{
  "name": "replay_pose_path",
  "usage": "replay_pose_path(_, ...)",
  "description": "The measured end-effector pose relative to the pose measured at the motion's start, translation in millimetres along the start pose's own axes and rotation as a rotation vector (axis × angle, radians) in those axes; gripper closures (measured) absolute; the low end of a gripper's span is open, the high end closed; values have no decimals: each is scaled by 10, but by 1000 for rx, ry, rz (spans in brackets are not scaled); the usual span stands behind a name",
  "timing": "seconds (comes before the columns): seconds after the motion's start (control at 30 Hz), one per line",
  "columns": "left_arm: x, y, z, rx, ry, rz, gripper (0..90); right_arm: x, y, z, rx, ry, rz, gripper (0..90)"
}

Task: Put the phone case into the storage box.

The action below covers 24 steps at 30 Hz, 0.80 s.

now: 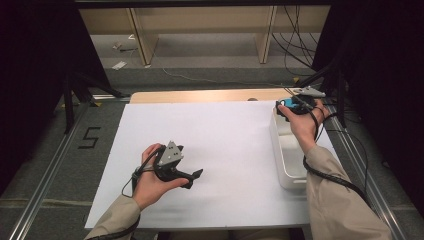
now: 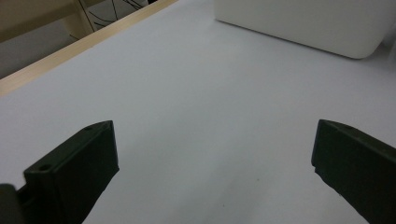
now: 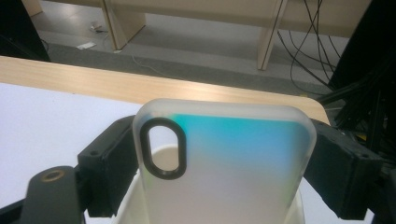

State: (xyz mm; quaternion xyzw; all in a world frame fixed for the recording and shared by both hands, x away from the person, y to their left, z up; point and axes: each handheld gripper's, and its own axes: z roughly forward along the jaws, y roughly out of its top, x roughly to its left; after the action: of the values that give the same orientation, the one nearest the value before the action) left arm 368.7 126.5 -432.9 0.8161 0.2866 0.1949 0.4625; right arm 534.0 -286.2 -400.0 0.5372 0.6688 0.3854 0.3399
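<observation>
Right gripper pinches a frosted phone case, teal fading to pale, with an oval camera cutout.

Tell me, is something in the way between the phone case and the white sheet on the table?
Yes. The phone case, held in the right hand-held gripper, is above the far end of the white bin, so the bin's wall stands between it and the white sheet.

A frosted phone case fading turquoise to pale lilac, black-ringed cutout; white bin; white sheet.
</observation>
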Motion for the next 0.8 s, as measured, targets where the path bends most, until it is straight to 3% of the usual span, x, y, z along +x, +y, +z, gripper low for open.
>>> replay_pose_path(0.8, 0, 2, -3, -1, -2, 0, 0, -15, -32, 80, 19, 2, 6, 181)
